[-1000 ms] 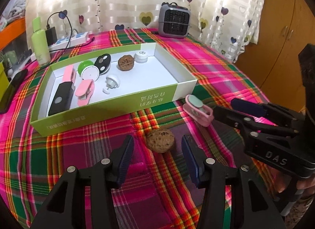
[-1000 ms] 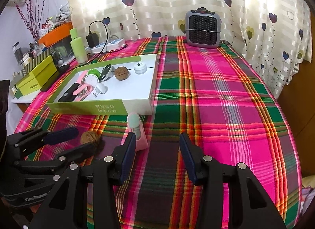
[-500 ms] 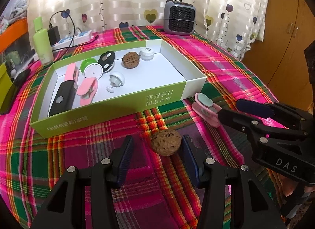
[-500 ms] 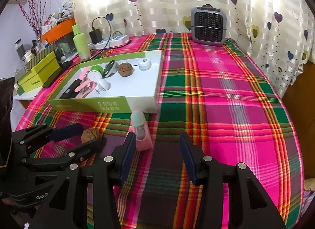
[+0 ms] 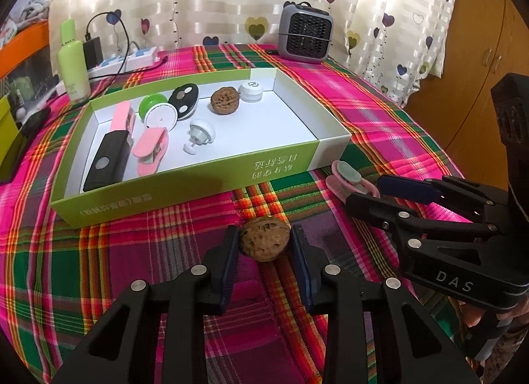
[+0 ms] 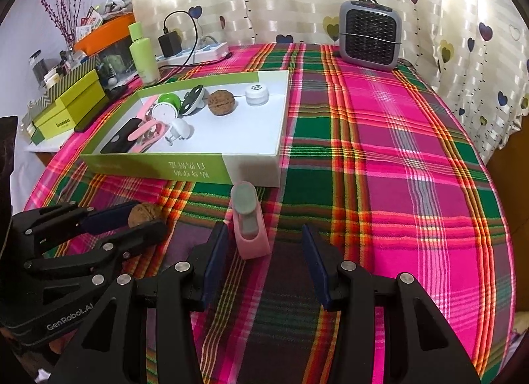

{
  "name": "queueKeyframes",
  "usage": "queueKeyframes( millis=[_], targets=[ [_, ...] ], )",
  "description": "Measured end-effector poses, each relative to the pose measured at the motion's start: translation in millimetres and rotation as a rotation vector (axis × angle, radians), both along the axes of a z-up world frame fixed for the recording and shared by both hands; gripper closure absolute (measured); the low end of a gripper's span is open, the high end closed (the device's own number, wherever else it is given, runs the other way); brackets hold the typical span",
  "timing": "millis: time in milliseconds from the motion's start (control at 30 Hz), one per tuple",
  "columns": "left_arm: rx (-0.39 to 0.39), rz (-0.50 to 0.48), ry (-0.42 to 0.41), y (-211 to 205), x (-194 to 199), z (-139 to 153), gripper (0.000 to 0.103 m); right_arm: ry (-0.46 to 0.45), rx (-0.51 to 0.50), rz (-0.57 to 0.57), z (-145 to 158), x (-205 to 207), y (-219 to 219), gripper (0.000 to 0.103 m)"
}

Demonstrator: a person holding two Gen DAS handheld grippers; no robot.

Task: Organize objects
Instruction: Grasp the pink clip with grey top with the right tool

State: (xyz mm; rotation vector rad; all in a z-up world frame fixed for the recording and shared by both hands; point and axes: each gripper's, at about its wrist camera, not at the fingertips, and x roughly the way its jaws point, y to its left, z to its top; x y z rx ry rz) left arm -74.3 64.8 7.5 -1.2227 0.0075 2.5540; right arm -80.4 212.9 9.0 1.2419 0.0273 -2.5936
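A brown walnut [image 5: 264, 242] lies on the plaid tablecloth in front of the green-and-white box [image 5: 198, 182]. My left gripper [image 5: 264, 238] is closing on it, and both blue pads touch its sides. From the right wrist view the walnut [image 6: 145, 213] sits between that gripper's tips. A pink clip with a grey-green top [image 6: 249, 228] rests just before the box's white corner. My right gripper [image 6: 263, 235] stands open around the clip's near end, not touching it. The clip is nearer the left finger.
The box [image 6: 148, 166] holds a second walnut [image 5: 224, 104], a white jar [image 5: 251, 90], pink clips, black items and a green round case. A grey heater [image 6: 368, 38], green bottle [image 6: 143, 53] and power strip stand behind. Yellow-green boxes [image 6: 62, 106] are at left.
The left gripper slid forward so the walnut came between its fingers, then the jaws narrowed onto it. The right gripper crept closer to the pink clip and stayed open.
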Motion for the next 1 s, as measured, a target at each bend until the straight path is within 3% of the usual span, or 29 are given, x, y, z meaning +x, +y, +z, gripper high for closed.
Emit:
queueKeyframes(
  millis=[633, 800, 1000],
  targets=[
    [0.015, 0.006, -0.004, -2.2, -1.2, -0.6, 0.073, 0.006, 0.075, 0.054, -3.4, -7.9, -15.1, 0.056],
    [0.012, 0.006, -0.003, -2.1, -1.1, -0.8, 0.074, 0.008, 0.068, 0.057, -2.7, -7.6, -14.2, 0.073],
    [0.011, 0.006, -0.003, -2.4, -1.2, -0.8, 0.074, 0.008, 0.064, 0.060, -2.2, -6.6, -14.4, 0.084]
  ],
)
